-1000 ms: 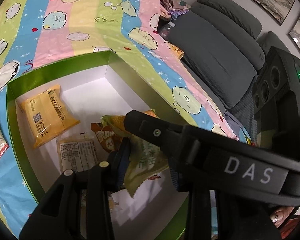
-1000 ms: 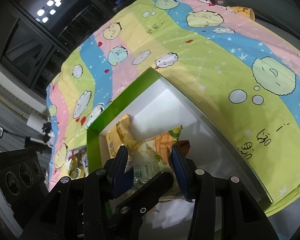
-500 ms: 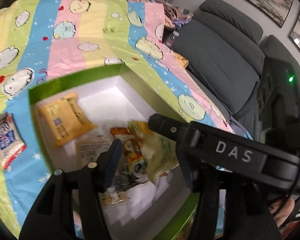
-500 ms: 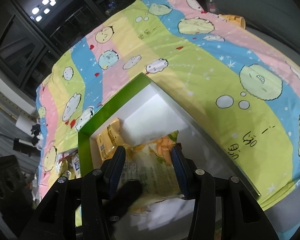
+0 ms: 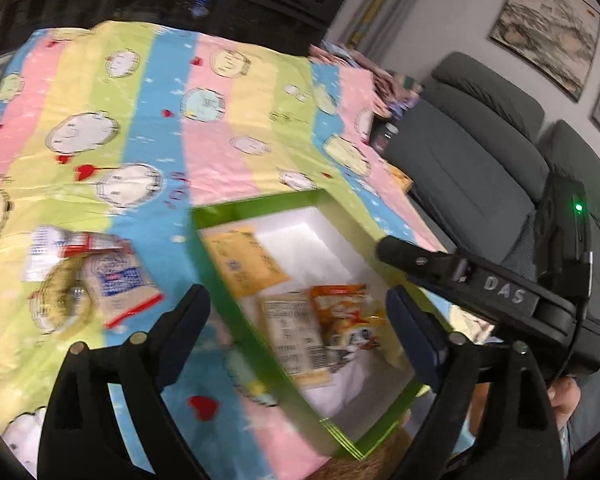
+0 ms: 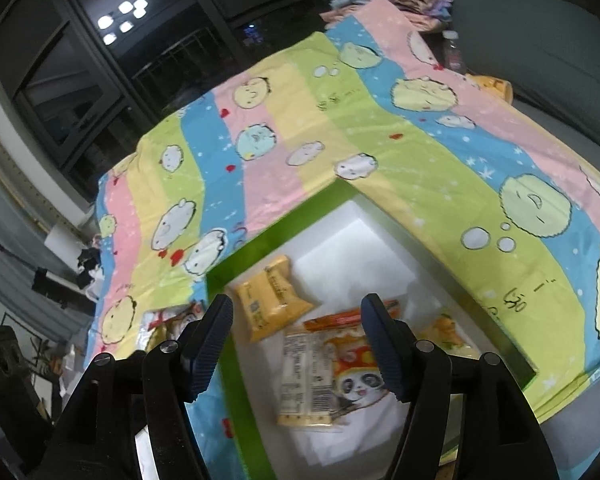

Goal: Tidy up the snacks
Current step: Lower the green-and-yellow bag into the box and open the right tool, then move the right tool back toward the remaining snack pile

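A green box with a white inside (image 5: 260,206) (image 6: 268,236) lies on a striped cartoon cloth. In it lie a yellow packet (image 5: 244,264) (image 6: 272,300), a white label-side packet (image 5: 292,332) (image 6: 304,376), an orange panda packet (image 5: 348,312) (image 6: 356,376) and a pale green packet (image 6: 444,332). My left gripper (image 5: 300,328) hovers over the box's left wall, its jaws opening with nothing between them. My right gripper (image 6: 296,344) hangs above the box, its jaws also opening and holding nothing.
Loose white, red and blue packets (image 5: 112,280) (image 6: 168,324) lie on the cloth left of the box. A grey sofa (image 5: 480,168) runs along the right side, with a bottle (image 5: 384,136) beside it. A person's hand (image 5: 564,400) shows at the lower right.
Both grippers were shut on the pale green packet; both have opened and it now lies in the box. Both pulled up and back, and the left swung left, bringing the loose packets into view.
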`<state>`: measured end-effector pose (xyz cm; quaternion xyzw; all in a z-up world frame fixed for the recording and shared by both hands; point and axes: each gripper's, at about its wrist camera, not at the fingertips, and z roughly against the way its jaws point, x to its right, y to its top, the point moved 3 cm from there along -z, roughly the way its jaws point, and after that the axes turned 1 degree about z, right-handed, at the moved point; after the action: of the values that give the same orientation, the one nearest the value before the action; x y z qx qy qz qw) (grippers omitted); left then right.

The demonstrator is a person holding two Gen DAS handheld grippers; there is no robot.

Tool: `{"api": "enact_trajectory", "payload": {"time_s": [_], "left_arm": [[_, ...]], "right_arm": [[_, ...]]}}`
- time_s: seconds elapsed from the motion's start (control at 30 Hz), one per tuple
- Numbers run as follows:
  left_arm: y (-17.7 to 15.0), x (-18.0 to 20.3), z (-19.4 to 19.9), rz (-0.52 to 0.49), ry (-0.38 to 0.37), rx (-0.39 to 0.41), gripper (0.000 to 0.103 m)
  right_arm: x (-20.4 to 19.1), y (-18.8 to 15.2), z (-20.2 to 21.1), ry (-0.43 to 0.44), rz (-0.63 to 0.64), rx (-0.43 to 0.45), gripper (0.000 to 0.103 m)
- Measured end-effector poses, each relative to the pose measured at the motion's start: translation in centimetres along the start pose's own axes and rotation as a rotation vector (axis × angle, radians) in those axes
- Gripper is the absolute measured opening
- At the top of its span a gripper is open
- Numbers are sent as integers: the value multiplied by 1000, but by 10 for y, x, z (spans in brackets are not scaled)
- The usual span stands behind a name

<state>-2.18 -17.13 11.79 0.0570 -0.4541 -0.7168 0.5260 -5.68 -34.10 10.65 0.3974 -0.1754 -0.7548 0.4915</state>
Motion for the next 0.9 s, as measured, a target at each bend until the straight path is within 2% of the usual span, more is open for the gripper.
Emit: {"api": "enact_trajectory", "payload": {"time_s": [0.07, 0.13, 0.33, 0.5, 0.7, 0.9], "left_arm": [[0, -12, 9, 19, 33, 18, 99], [-2, -29, 20, 40, 67, 34, 100], [-10, -84, 43, 87, 224, 46, 102], [-25, -123, 52, 103, 318, 48, 102], [-37, -162, 56, 180, 357, 41, 102], [-43, -186, 57, 267, 332, 21, 102]], "right_arm": [[-9, -1, 0, 15, 14, 6, 69], [-19, -2, -2, 23, 28, 11, 79], [-51, -11, -10, 45, 99, -1, 79], [-80, -22, -22, 29, 172, -17, 79], [-109, -38, -43, 41, 243, -75, 79], [-129, -57, -68, 36, 299, -143, 79]]}}
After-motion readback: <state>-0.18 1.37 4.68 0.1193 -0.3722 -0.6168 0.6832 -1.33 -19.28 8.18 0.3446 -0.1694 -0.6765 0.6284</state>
